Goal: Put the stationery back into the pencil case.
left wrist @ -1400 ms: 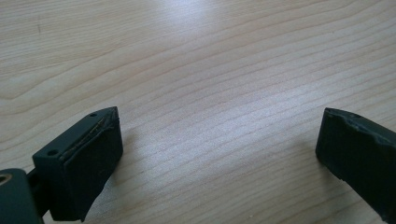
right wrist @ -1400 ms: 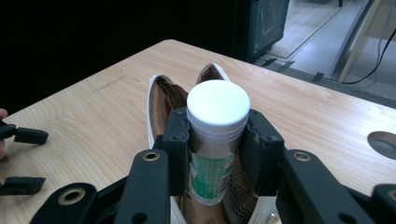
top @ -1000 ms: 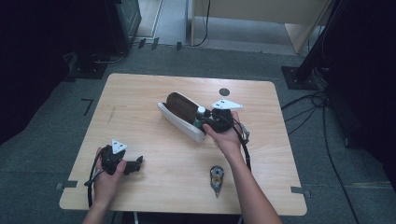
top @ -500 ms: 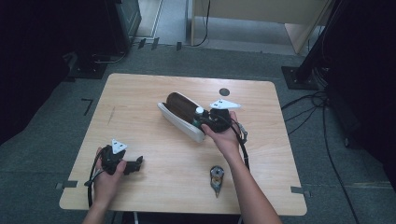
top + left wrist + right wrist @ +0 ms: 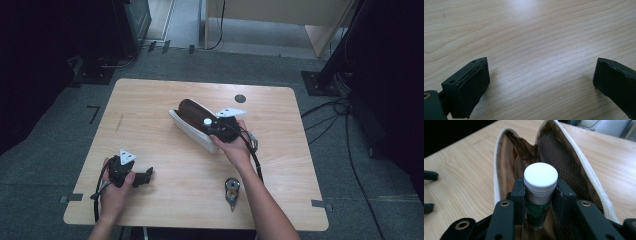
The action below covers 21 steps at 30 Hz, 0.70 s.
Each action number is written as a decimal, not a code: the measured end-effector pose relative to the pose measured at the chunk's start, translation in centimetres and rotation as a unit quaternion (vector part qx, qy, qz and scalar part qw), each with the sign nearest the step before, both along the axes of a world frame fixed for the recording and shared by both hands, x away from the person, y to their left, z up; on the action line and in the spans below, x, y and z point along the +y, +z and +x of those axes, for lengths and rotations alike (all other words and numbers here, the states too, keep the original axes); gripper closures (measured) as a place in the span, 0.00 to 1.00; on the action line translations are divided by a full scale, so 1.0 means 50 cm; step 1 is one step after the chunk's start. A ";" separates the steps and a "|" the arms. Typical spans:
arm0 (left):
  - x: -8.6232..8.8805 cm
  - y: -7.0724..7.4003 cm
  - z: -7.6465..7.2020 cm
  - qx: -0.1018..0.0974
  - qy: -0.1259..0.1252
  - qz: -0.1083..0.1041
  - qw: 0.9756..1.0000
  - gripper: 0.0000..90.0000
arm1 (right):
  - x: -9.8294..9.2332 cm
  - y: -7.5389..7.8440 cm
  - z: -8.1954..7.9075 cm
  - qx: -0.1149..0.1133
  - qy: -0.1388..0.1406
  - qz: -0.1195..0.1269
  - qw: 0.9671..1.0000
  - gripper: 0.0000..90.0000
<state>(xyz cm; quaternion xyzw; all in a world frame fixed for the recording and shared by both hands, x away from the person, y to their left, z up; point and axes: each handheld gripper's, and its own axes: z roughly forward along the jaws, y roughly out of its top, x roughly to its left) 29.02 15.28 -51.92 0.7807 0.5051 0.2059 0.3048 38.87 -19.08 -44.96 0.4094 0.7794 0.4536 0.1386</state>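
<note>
A white pouch point(image 5: 192, 127) with a brown lining lies unzipped in the middle of the table; in the right gripper view the pouch point(image 5: 579, 167) gapes wide. My right gripper point(image 5: 540, 192) is shut on a tube with a white cap point(image 5: 540, 181) and a green label. The tube stands upright over the pouch's opening. In the high view the right gripper point(image 5: 212, 125) sits at the pouch's right end with the white cap point(image 5: 207, 121) showing. My left gripper point(image 5: 145, 176) rests near the table's front left, open, with bare wood between its fingertips point(image 5: 471, 82).
A small metal object with a pointed tip point(image 5: 231, 191) lies near the front edge, beside the right forearm. A dark round spot point(image 5: 240, 98) marks the tabletop point(image 5: 150, 110) at the back. Cables and stand bases lie on the floor around the table.
</note>
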 end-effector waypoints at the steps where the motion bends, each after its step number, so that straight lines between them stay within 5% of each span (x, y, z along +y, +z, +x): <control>1: 0.000 0.000 0.000 0.000 0.000 0.000 1.000 0.01 | 0.000 -0.003 0.000 0.003 0.000 -0.003 1.000 0.72; 11: 0.000 0.000 0.000 0.000 0.000 0.000 1.000 0.01 | -0.004 -0.032 0.001 0.025 -0.002 -0.022 0.999 0.72; 21: 0.000 0.000 0.000 0.000 0.000 0.000 1.000 0.01 | -0.015 -0.026 -0.002 0.012 -0.005 -0.014 1.000 0.69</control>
